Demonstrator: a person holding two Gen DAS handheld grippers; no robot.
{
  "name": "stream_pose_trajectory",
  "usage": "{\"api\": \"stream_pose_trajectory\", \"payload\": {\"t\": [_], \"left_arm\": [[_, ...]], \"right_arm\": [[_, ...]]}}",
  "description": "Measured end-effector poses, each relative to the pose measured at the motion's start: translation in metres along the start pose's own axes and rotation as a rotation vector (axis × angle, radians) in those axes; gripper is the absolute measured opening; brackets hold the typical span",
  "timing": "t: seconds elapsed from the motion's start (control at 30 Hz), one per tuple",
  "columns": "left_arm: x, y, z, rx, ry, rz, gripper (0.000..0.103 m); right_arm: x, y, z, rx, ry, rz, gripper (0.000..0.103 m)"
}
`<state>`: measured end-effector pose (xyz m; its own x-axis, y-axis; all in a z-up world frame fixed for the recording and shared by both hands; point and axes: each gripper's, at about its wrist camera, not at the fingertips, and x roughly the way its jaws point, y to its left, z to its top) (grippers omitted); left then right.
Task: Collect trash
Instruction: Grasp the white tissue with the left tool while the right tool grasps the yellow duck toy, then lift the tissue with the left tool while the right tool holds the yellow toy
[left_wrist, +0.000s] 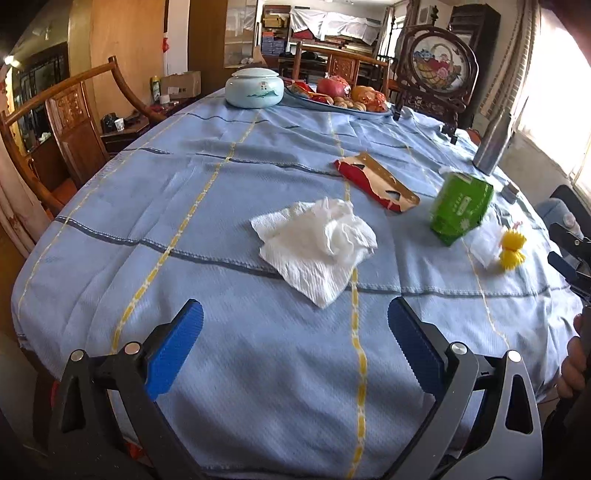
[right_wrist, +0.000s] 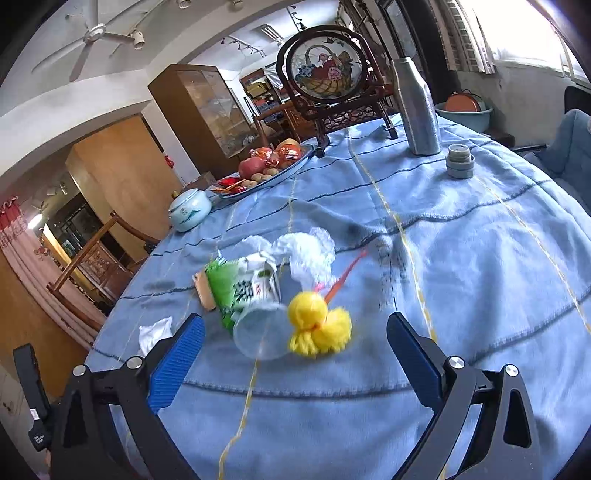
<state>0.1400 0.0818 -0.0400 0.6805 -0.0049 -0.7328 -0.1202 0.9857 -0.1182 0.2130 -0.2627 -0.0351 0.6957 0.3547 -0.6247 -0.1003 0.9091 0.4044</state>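
A: The left gripper (left_wrist: 295, 350) is hanging spread wide and empty above the blue tablecloth (left_wrist: 258, 398), aiming at the crumpled white tissue (left_wrist: 317, 240) lying just ahead of its blue pads (left_wrist: 173, 350).

B: And the right gripper (right_wrist: 295, 354) is gaping too, gripping nothing. The yellow pom-pom toy (right_wrist: 319, 321) and a clear plastic cup (right_wrist: 258, 332) on its side are sitting just ahead, between its jaws' lines; behind them are lying the green carton (right_wrist: 240, 288) and a white plastic wrapper (right_wrist: 306, 254).

A: Past my tissue, a torn red-and-brown card (left_wrist: 376, 181) is lying flat. I'm judging nothing is collected yet.

B: For the tissue, I'd suggest lowering the pads onto the raised, bunched part, not the flat corner, so they are pinching paper rather than dragging cloth.

A: Agreed. The cup is looking light and likely to roll, so closing slowly across its rim seems wise. The fruit tray (left_wrist: 295, 96) and ceramic jar (left_wrist: 255, 88) are standing well apart, at the far edge.
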Motion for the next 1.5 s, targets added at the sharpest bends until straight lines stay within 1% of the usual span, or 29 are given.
{"api": "stream_pose_trajectory", "payload": {"t": [0.07,0.2,0.27,0.3,0.33,0.37,0.4,0.43,0.47,0.53,0.7,0.8,0.93,0.97,1.0,1.03,1.07,1.1,1.13,1.17,1.27,1.5], "left_arm": [[0.003,0.002,0.003,-0.002,0.002,0.0,0.096],[0.009,0.002,0.011,0.006,0.007,-0.001,0.096],[0.011,0.001,0.015,0.011,0.006,0.001,0.096],[0.013,0.0,0.017,0.015,0.005,0.003,0.096],[0.014,0.0,0.019,0.019,0.005,0.004,0.096],[0.015,-0.001,0.021,0.023,0.004,0.002,0.096],[0.016,-0.002,0.023,0.027,0.004,0.001,0.096],[0.018,-0.003,0.025,0.033,0.004,0.002,0.096],[0.019,-0.005,0.027,0.038,0.003,0.004,0.096],[0.023,-0.008,0.031,0.048,0.003,0.008,0.096],[0.038,-0.024,0.043,0.084,0.01,0.006,0.096],[0.048,-0.036,0.048,0.109,0.014,0.011,0.096],[0.061,-0.04,0.054,0.091,0.038,-0.011,0.096],[0.065,-0.04,0.055,0.08,0.054,-0.014,0.095],[0.066,-0.039,0.056,0.075,0.061,-0.019,0.093],[0.067,-0.038,0.056,0.071,0.063,-0.034,0.081],[0.067,-0.037,0.056,0.072,0.066,-0.045,0.064],[0.068,-0.037,0.056,0.077,0.077,-0.064,0.053],[0.069,-0.036,0.055,0.077,0.087,-0.085,0.031],[0.069,-0.035,0.054,0.071,0.094,-0.109,0.02],[0.059,-0.032,0.054,0.058,0.071,-0.127,0.012],[0.024,-0.026,0.059,0.05,-0.015,-0.133,0.011]], "right_arm": [[0.007,0.004,0.003,-0.024,0.016,-0.014,0.092],[0.024,0.01,0.004,-0.071,0.065,-0.038,0.081],[0.034,0.01,0.003,-0.097,0.097,-0.072,0.074],[0.039,0.01,0.002,-0.11,0.114,-0.087,0.064],[0.043,0.008,0.001,-0.112,0.133,-0.091,0.043],[0.046,0.006,0.002,-0.103,0.15,-0.066,0.028],[0.044,0.003,0.003,-0.091,0.142,-0.035,0.026],[0.038,0.002,0.005,-0.086,0.109,-0.03,0.026],[0.03,0.002,0.005,-0.096,0.06,-0.047,0.026],[0.021,0.005,0.005,-0.116,0.002,-0.078,0.026],[0.016,0.0,0.007,-0.086,-0.017,-0.038,0.026],[0.016,-0.008,0.009,-0.05,-0.01,-0.007,0.027],[0.018,-0.009,0.011,-0.043,-0.011,0.004,0.028],[0.018,-0.008,0.01,-0.045,-0.014,0.003,0.028],[0.017,-0.008,0.01,-0.048,-0.015,0.004,0.028],[0.017,-0.009,0.01,-0.049,-0.015,0.007,0.028],[0.017,-0.009,0.01,-0.047,-0.016,0.009,0.028],[0.017,-0.01,0.01,-0.045,-0.018,0.01,0.028],[0.017,-0.011,0.011,-0.041,-0.02,0.012,0.028],[0.017,-0.012,0.011,-0.037,-0.022,0.013,0.028],[0.016,-0.012,0.011,-0.035,-0.025,0.014,0.028],[0.014,-0.011,0.01,-0.045,-0.039,0.007,0.028]]}}
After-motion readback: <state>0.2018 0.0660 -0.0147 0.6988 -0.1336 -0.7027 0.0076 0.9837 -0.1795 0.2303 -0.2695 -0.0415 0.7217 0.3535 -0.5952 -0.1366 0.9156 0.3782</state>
